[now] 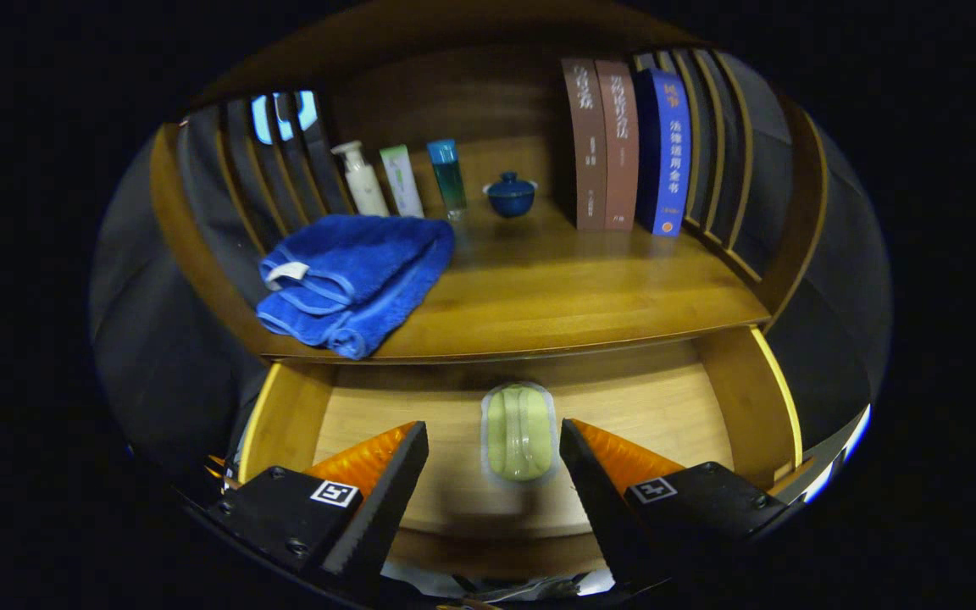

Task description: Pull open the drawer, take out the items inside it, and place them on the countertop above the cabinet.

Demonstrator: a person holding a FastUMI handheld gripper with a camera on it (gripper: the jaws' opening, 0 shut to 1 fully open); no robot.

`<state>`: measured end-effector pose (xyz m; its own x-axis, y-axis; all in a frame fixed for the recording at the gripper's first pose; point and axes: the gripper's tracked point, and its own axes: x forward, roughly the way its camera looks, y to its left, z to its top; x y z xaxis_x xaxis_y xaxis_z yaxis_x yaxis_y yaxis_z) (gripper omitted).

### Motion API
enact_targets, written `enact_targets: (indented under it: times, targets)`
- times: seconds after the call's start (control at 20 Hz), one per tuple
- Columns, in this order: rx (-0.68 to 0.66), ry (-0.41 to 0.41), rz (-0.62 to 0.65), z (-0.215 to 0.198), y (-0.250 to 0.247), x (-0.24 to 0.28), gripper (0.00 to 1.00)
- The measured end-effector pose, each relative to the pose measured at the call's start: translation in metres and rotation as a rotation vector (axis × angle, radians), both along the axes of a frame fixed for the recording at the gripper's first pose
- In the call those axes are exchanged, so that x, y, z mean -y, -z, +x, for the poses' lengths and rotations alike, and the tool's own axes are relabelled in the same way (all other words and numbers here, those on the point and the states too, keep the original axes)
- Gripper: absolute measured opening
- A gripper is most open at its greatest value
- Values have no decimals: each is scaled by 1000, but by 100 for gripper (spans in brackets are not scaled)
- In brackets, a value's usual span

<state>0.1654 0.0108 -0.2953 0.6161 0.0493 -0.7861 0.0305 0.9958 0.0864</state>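
The wooden drawer (738, 398) stands pulled out below the countertop (573, 296). On its floor lies a pale green bar in a clear wrapper (519, 432), long side pointing away from me. My gripper (494, 445) hovers over the drawer, open, with the green bar in the gap between the two black and orange fingers (386, 474); neither finger touches it. A folded blue towel (352, 280) rests on the countertop, its corner hanging over the front lip above the drawer.
At the back of the countertop stand a white pump bottle (363, 180), a white tube (402, 180), a teal bottle (449, 176), a blue lidded cup (511, 195) and three upright books (628, 144). Slatted wooden sides (721, 152) close in the shelf.
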Motion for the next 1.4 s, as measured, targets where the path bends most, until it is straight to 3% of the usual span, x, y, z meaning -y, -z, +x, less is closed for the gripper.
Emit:
enact_targets:
  times: [0.35, 0.45, 0.75, 0.85, 0.95, 1.15, 1.4]
  targets:
    - [-242, 15, -31, 18, 61, 14, 98]
    - [-274, 11, -48, 19, 72, 17, 94]
    - [-293, 13, -48, 19, 84, 17, 30]
    - [-293, 12, -51, 17, 87, 20, 31]
    - [-291, 14, -50, 16, 83, 18, 16]
    - [-272, 3, -45, 10, 76, 18, 16]
    - [-159, -6, -38, -6, 33, 17, 16]
